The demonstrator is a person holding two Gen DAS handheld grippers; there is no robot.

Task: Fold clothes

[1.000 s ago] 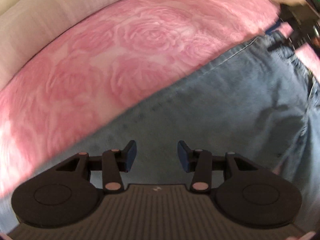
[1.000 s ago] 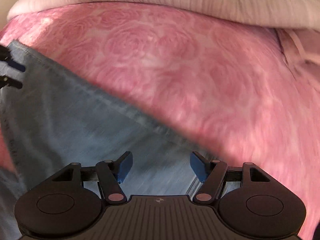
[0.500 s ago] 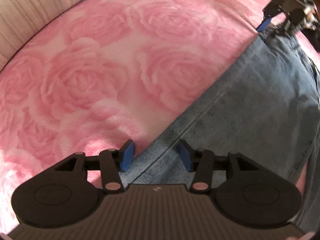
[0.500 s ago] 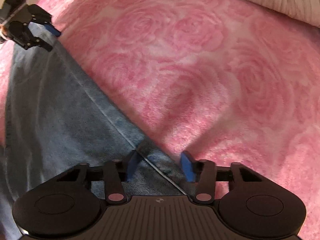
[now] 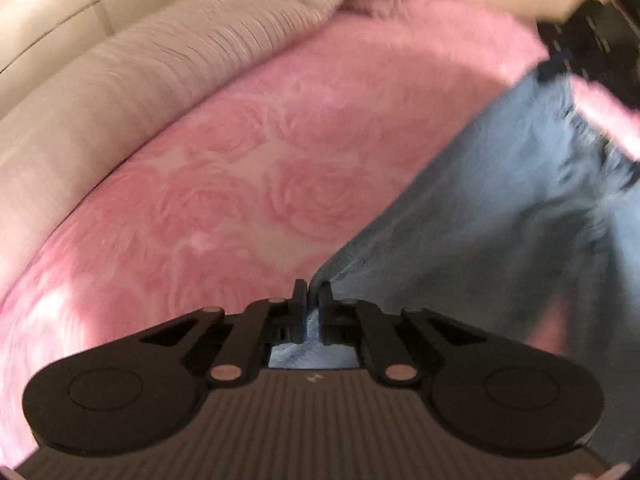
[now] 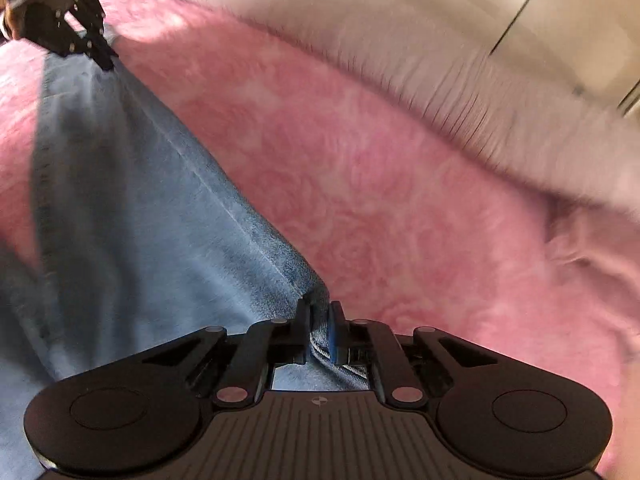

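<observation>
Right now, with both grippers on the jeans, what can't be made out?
- Jeans: full shape cut off by both views' edges, motion-blurred.
- Denim under left gripper and right gripper: layer count hidden by jaws.
- Blanket pattern: smeared in the right view.

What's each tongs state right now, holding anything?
Left tongs: just closed, shut on the jeans edge.
Right tongs: just closed, shut on the jeans' edge too.

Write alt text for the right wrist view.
The right tongs are shut on the edge of light blue jeans lying on a pink rose-patterned blanket. At top left the left tongs grip the same edge farther along; a pale ribbed cushion lies behind.
</observation>
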